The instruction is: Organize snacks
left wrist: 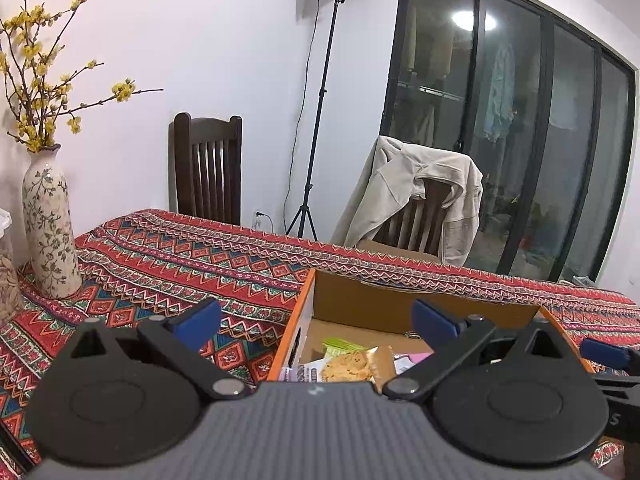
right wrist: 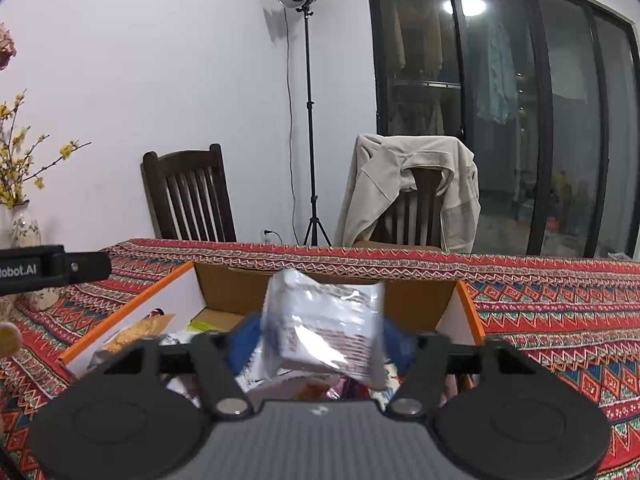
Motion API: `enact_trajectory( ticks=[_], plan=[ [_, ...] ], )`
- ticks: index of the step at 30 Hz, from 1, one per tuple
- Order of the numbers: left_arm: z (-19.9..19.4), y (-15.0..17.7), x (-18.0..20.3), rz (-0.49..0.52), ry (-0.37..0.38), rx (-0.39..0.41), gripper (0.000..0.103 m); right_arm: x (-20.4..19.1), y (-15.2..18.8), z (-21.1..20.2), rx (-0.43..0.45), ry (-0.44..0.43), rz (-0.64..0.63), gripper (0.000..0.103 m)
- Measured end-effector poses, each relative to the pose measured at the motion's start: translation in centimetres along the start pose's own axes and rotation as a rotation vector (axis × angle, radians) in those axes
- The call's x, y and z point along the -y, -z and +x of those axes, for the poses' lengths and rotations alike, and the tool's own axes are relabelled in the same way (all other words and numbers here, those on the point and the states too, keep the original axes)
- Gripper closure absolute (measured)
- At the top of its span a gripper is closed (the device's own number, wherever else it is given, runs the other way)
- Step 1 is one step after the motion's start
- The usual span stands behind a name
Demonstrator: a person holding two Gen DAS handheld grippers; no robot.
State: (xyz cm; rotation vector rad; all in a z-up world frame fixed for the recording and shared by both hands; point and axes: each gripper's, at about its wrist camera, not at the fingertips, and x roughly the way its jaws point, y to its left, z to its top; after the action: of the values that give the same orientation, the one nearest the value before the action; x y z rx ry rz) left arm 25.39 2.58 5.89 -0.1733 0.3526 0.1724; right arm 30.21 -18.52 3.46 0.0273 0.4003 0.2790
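Observation:
An open cardboard box (left wrist: 400,304) with orange sides stands on the patterned tablecloth and holds several snack packets, one showing a cookie (left wrist: 346,366). My left gripper (left wrist: 316,318) is open and empty, its blue fingertips spread over the box's near left edge. In the right wrist view my right gripper (right wrist: 320,340) is shut on a silver foil snack packet (right wrist: 324,324) held above the same box (right wrist: 420,300), over several packets inside.
A floral vase (left wrist: 48,224) with yellow blossoms stands on the table's left, a jar (left wrist: 6,280) beside it. Two wooden chairs (left wrist: 208,168) stand behind the table, one draped with a beige jacket (left wrist: 416,192). A light stand (left wrist: 320,120) stands by the wall.

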Motion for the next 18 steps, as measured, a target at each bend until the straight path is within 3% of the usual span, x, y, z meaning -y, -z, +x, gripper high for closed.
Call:
enact_trajectory(
  ticks=[2, 4, 11, 18],
  plan=[
    [-0.1, 0.0, 0.0, 0.001, 0.002, 0.004, 0.0, 0.3, 0.0, -0.2, 0.003, -0.016, 0.016, 0.003],
    [-0.3, -0.1, 0.0, 0.0, 0.0, 0.01, 0.0, 0.5, 0.0, -0.3, 0.002, -0.022, 0.027, 0.0],
    [-2.2, -1.0, -0.2, -0.007, 0.012, 0.067, 0.0, 0.1, -0.3, -1.4, 0.014, 0.004, 0.021, 0.0],
    [-6.4, -2.2, -0.9, -0.01, 0.063, 0.114, 0.0, -0.7, -1.0, -6.0, 0.073, 0.025, 0.0, 0.0]
  ],
)
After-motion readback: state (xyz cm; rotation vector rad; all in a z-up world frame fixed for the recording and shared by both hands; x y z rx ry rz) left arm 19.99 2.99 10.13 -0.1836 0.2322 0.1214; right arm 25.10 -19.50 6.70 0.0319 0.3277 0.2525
